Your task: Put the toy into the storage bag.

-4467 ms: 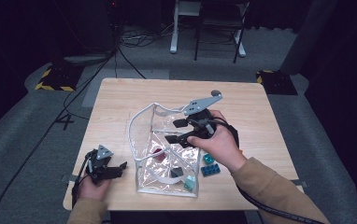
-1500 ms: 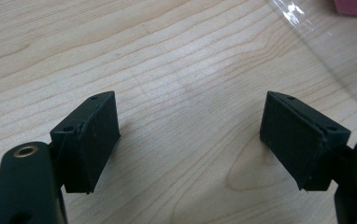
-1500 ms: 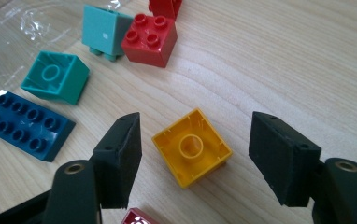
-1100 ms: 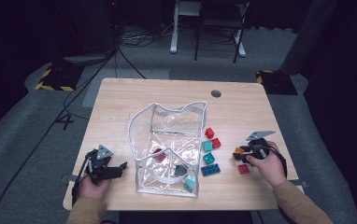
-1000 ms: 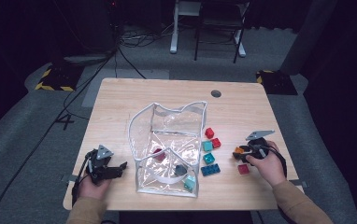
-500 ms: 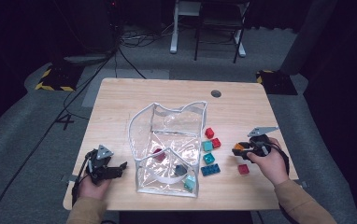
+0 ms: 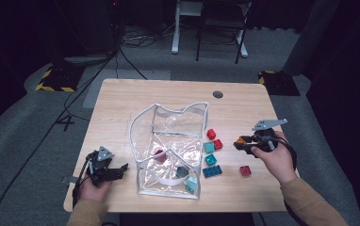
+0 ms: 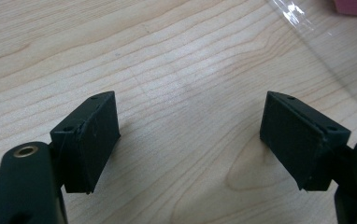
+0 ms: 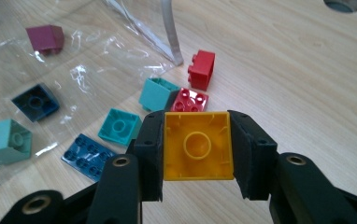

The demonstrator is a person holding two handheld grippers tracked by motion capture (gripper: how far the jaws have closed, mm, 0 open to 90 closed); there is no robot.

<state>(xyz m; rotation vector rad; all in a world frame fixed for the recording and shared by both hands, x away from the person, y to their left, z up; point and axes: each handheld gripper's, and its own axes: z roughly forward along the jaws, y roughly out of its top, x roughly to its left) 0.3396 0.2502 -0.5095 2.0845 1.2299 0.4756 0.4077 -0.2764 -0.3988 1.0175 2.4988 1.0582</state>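
Right gripper (image 9: 197, 154) clamped on yellow brick (image 9: 198, 145).

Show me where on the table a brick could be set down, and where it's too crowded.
Bare wood lies across the far end of the table, beyond the clear plastic bag up to the round cable hole, and on the left between bag and table edge. It is crowded right of the bag: red brick, teal brick, blue plate.

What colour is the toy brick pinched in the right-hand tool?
Yellow-orange; the brick shows best in the right gripper view, hollow underside facing the camera.
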